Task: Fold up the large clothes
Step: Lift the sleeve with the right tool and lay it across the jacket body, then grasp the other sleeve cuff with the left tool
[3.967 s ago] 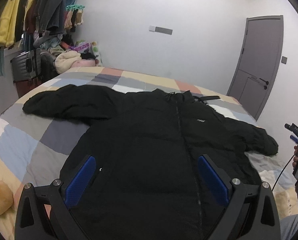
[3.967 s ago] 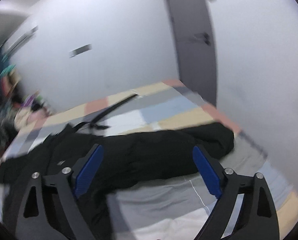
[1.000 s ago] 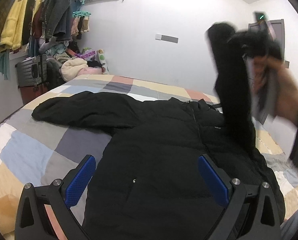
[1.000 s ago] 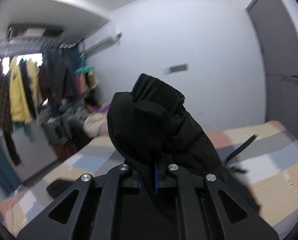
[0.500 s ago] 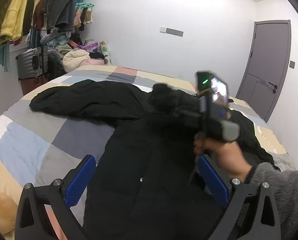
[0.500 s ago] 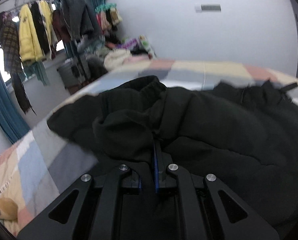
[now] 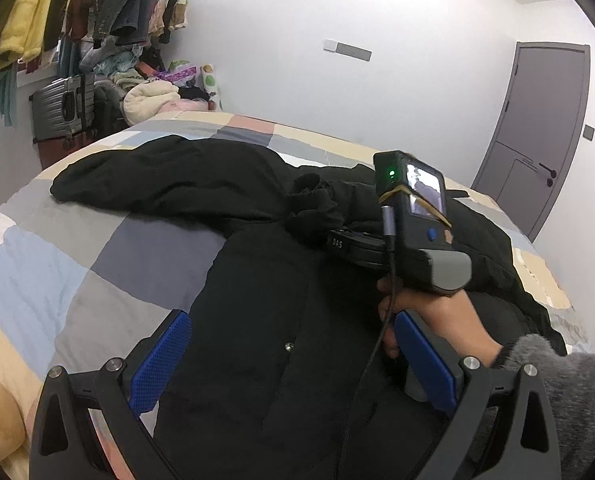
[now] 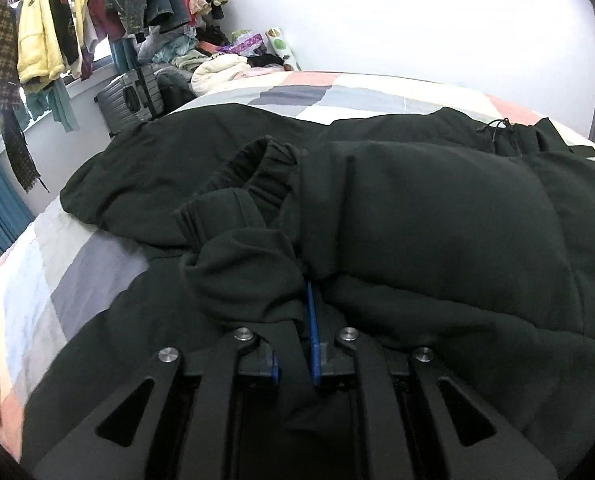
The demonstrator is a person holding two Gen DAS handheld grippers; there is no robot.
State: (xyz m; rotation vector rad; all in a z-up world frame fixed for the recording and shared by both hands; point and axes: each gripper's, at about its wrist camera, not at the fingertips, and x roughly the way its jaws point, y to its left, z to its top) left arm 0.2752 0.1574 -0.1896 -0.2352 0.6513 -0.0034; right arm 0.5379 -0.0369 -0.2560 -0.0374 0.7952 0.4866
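First sleeve folded in, one to go.

My right gripper [image 8: 297, 312] pinched the near sleeve's cuff [image 8: 257, 184] across the black jacket [image 7: 257, 320] on the bed [image 7: 97, 264]; my left gripper [image 7: 293, 364] gaped wide, holding nothing; far sleeve [image 7: 157, 184] lay unfolded.

A bed [image 7: 97, 248] in a patchwork cover carries a black jacket [image 7: 257, 320] spread across it, 1 sleeve [image 7: 157, 180] stretched toward the bed's left edge.

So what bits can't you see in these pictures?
- Right gripper fingertips: right wrist view, buried in the black jacket sleeve cuff.
- Jacket's hem: left wrist view, hidden behind the left gripper.
- Jacket's front: both views, covered by the folded-over sleeve.
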